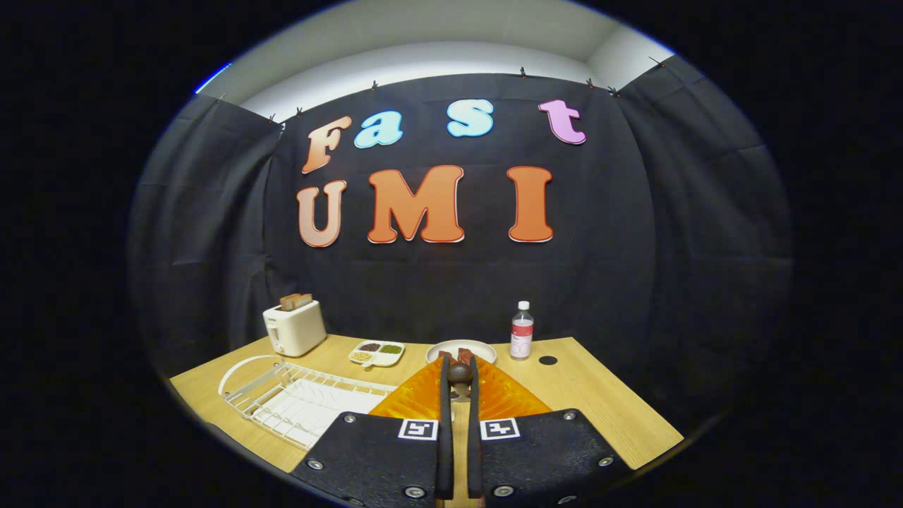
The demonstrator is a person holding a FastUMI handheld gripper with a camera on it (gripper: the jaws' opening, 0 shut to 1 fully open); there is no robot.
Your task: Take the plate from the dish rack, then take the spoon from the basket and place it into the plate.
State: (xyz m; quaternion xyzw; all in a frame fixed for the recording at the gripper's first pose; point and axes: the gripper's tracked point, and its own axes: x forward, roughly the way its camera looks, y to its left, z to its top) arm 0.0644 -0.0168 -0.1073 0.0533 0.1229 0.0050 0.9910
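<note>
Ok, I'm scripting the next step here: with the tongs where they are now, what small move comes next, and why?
Probably ease the tongs forward and down toward the plate. They look shut on the spoon, above the orange basket, and the plate sits on the table just beyond the tips, already out of the dish rack.

white dish rack (pixel 303 402), cream toaster (pixel 294 328), orange ribbed basket (pixel 416 398), light wood table (pixel 600 402).
</note>
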